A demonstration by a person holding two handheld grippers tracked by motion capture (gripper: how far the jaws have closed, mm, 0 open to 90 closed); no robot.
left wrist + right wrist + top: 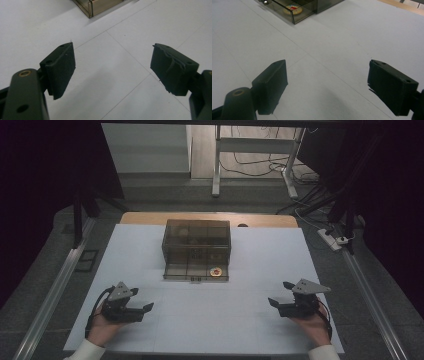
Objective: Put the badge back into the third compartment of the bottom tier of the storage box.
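Resting low, both claws agape

We couldn't read what sat inside the smoked box in the high view: the tinted walls blurred the contents to dim shapes. The round disc in its front tray was too small there to make out its print. In the left gripper view the box was cut off by the top edge, with just one corner in frame. In the right gripper view the top edge clipped the tray and part of the disc, its colours visible but no pattern legible. The person's forearms ran off the bottom of the high view. The surface had its far end partly hidden behind the box.
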